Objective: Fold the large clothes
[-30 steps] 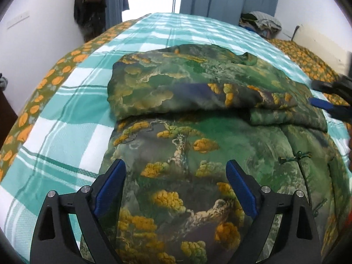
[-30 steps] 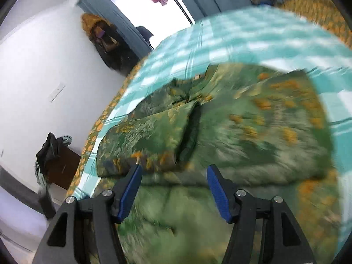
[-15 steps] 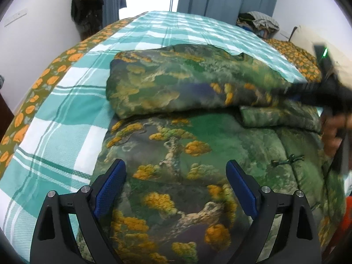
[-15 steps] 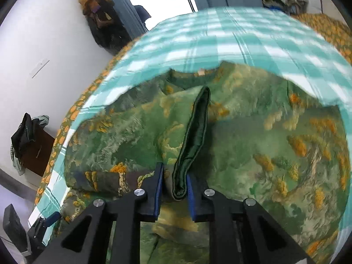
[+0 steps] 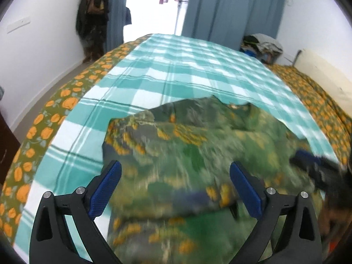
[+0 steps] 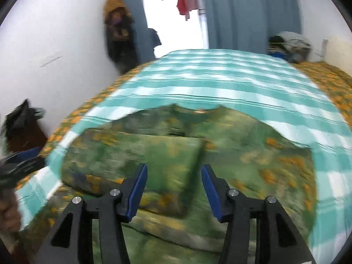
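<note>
Bedroom with a checked teal sheet spread across the bed. On it lies a green patterned garment, one sleeve now folded across its chest. Half a second ago the right gripper pinched that sleeve's dark cuff; now its jaws are opening, nothing between them, so this fold looks set down. Left gripper hangs wide open, empty. No containers are visible.

Motion-blurred green garment folds
</note>
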{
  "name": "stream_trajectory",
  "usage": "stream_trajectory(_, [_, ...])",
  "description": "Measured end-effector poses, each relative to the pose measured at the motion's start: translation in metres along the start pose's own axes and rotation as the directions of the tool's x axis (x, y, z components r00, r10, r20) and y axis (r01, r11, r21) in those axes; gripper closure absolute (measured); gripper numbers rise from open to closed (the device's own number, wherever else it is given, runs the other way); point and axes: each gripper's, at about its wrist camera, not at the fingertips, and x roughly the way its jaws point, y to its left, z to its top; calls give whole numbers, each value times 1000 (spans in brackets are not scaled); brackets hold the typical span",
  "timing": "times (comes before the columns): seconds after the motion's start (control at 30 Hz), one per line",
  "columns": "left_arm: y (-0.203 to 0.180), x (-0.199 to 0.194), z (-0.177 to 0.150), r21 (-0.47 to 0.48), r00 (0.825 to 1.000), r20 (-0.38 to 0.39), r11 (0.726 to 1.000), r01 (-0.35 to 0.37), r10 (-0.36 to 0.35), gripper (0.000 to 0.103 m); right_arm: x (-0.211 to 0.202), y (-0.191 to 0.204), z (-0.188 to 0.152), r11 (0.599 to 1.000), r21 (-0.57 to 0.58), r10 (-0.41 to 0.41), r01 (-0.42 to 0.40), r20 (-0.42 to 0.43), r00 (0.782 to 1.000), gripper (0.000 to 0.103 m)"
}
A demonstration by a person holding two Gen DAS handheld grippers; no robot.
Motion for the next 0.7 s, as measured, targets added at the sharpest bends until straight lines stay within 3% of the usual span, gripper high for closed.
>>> stream_trajectory(0.07, [-1, 31, -1, 0, 999, -33, 999, -32, 32, 4, 33, 7, -2, 999, -14, 43, -45, -80, 996, 51])
stream_trajectory(0.17, [0, 73, -19, 28, 989, -124, 996, -81, 84, 5, 91, 0, -28, 1000, 13, 25, -22, -262, 965, 51])
stream_trajectory(0.23, [1, 99, -39, 84, 974, -187, 990, -117, 131, 4, 101, -7, -39, 999, 38, 37, -29, -242, 970, 51])
stream_trajectory(0.3, [2, 107, -50, 105, 975, -178, 988, -116, 134, 3, 101, -8, -38, 998, 53, 47, -36, -236, 971, 51])
stream_trajectory(0.57, [-4, 92, -35, 103, 965, -219, 987, -127, 147, 4, 93, -5, -40, 999, 36, 40, -33, -224, 974, 51])
stream_trajectory(0.7, [-14, 60, -8, 15, 985, -164, 999, -48, 49, 3, 92, -10, -43, 998, 49, 56, -47, -211, 976, 51])
